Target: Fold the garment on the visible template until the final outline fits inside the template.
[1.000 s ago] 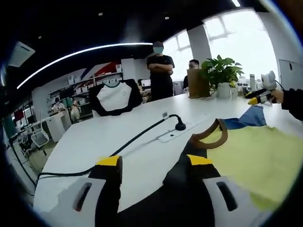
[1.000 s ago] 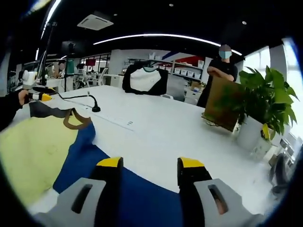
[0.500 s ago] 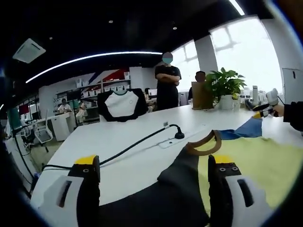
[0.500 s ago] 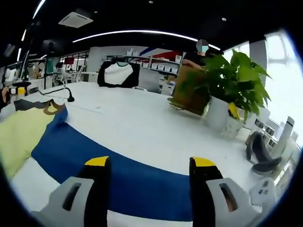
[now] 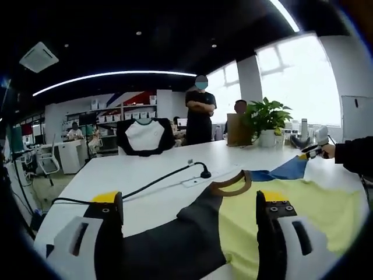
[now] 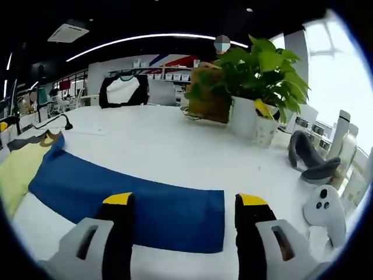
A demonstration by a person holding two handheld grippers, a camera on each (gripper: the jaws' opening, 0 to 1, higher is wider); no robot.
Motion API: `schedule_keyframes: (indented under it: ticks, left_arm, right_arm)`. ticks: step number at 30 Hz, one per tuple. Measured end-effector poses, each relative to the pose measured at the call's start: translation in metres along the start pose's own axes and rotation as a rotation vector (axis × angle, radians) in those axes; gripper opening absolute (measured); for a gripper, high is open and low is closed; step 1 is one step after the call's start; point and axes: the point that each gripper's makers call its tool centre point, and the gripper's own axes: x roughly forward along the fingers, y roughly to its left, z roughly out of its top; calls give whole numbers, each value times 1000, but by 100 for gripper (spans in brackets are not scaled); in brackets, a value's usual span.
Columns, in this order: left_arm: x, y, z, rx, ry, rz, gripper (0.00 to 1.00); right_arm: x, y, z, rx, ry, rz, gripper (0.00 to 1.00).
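Observation:
The garment lies spread flat on the white table. It has a yellow body, a brown collar, a black sleeve and a blue sleeve. My left gripper is open above the black sleeve, where it meets the yellow body, and holds nothing. In the right gripper view the blue sleeve stretches flat across the table, with the yellow body at the left. My right gripper is open over the sleeve's cuff end. The right gripper also shows far right, held by a dark-sleeved hand.
A gooseneck microphone with a black cable stands beyond the collar. A potted plant, a brown bag, a grey headset and a white controller sit near the cuff. People stand behind the table, beside a chair with a black-and-white shirt.
Both grippers have opened wider and let go of the sleeves, which now lie flat. The right view has travelled out along the blue sleeve to its cuff; the left view has drawn back.

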Motion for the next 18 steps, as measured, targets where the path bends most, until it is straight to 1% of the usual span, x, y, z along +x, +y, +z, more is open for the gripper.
schedule_keyframes:
  ticks: [2, 4, 5, 7, 8, 9, 11, 13, 14, 15, 18]
  left_arm:
    - [-4, -1, 2, -1, -4, -1, 100]
    - [-8, -3, 3, 0, -10, -5, 100]
    - [-9, -4, 4, 0, -11, -7, 100]
    - [-12, -5, 4, -2, -13, -9, 100]
    - [-13, -6, 4, 1, -13, -8, 100]
    - [-14, -6, 4, 1, -15, -6, 100]
    - [-16, -7, 2, -6, -12, -7, 100]
    - [-17, -8, 1, -15, -13, -8, 100]
    - [-17, -8, 1, -15, -13, -9, 100]
    - [-18, -9, 1, -15, -13, -10, 100]
    - [-20, -11, 3, -17, -17, -13, 100]
  right_arm:
    - [2, -1, -4, -2, 10, 10, 65]
    - [6, -6, -8, 10, 18, 0, 64]
    - [4, -3, -10, 11, 21, 0, 63]
    - [6, -6, -12, 22, 26, 0, 60]
    - [7, -8, -12, 39, 16, 3, 58]
    - [8, -9, -13, 58, 21, -6, 56]
    - [8, -3, -13, 60, 20, 20, 50]
    - [9, -4, -13, 70, 16, 15, 47]
    - [9, -5, -12, 72, 10, 13, 43]
    - [8, -5, -12, 69, 10, 10, 37]
    - [7, -12, -13, 76, -3, -8, 26]
